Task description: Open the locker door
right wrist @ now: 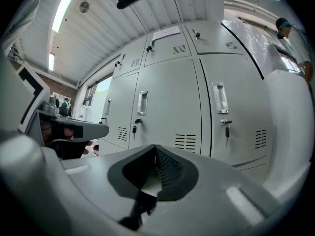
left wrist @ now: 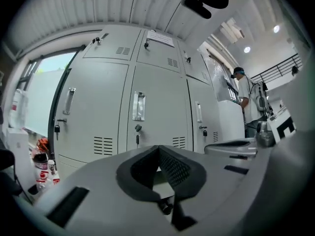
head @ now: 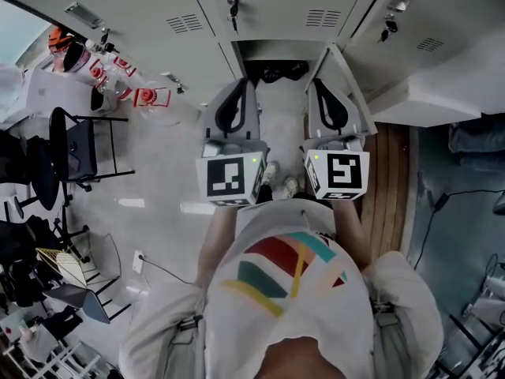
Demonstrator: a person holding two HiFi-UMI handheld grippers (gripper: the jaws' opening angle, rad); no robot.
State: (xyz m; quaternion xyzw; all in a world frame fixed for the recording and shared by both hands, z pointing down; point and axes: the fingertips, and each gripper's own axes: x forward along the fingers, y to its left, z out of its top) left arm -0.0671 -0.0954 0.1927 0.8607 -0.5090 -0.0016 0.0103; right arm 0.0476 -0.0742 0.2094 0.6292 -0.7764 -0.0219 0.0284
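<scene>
Left gripper [left wrist: 158,150] and right gripper [right wrist: 155,150] closed, empty. Door [left wrist: 160,107] looks stiff, light sheet metal; I'd pull at handle [left wrist: 139,106] above key [left wrist: 138,132].

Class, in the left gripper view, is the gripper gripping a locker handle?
No: the left gripper is shut on nothing, the locker handle well beyond it.

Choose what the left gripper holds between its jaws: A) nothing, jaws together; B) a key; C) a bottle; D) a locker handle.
A: its own view shows the left gripper with jaws together and empty, the locker doors standing beyond them.
</scene>
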